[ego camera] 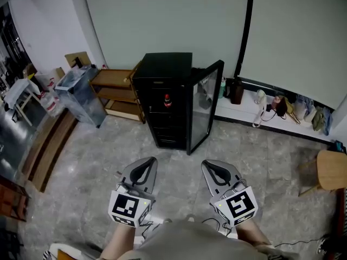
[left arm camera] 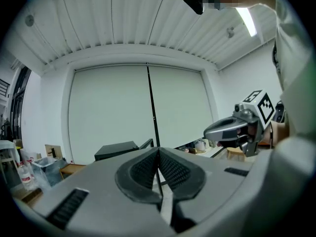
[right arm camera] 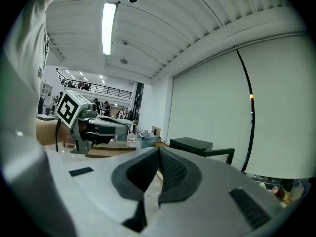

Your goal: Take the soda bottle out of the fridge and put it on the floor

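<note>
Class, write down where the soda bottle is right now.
Head view, upper centre: the soda bottle sits inside the black fridge, left of its open glass door.

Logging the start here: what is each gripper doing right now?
Left gripper: shut, holding nothing.
Right gripper: shut, holding nothing.
</note>
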`<state>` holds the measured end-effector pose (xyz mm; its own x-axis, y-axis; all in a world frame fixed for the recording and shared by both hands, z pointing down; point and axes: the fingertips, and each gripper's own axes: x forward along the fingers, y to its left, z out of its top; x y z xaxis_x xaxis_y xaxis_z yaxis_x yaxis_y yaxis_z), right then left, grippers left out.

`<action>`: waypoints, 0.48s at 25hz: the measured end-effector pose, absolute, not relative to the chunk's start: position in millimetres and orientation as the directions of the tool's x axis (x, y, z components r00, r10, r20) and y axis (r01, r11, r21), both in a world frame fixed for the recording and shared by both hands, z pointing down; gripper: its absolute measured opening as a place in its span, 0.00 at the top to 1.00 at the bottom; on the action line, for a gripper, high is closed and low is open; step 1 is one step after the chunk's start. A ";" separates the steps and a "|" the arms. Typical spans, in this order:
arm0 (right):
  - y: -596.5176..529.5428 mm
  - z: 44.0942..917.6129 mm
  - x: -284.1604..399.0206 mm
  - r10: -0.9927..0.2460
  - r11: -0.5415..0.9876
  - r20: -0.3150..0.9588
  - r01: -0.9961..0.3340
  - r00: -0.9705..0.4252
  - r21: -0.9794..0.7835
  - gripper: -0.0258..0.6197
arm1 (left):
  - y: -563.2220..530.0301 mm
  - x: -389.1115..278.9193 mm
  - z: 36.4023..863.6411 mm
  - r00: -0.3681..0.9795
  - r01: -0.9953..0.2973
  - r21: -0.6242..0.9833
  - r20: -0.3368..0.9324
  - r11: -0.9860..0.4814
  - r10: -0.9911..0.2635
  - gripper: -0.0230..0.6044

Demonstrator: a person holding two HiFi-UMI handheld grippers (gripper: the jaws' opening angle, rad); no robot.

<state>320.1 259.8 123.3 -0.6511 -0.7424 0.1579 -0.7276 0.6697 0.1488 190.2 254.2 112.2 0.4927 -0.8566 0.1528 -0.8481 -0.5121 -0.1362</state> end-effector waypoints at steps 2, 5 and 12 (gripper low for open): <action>259.0 126.2 324.3 -0.737 0.675 0.158 -0.722 -0.657 0.148 0.97 | 253.4 195.8 114.5 0.490 -0.849 -0.140 0.157 -0.510 -0.858 0.95; 257.8 130.2 332.0 -0.732 0.681 0.166 -0.718 -0.661 0.143 0.97 | 253.5 203.3 116.9 0.485 -0.851 -0.138 0.163 -0.506 -0.859 0.95; 256.9 139.8 344.7 -0.723 0.689 0.190 -0.713 -0.664 0.130 0.97 | 250.5 206.6 124.3 0.462 -0.860 -0.150 0.180 -0.489 -0.868 0.95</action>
<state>344.7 256.9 139.8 -0.6636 -0.7234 0.1904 -0.7134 0.6886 0.1298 206.6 250.5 124.3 0.4622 -0.8684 0.1796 -0.8595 -0.4885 -0.1503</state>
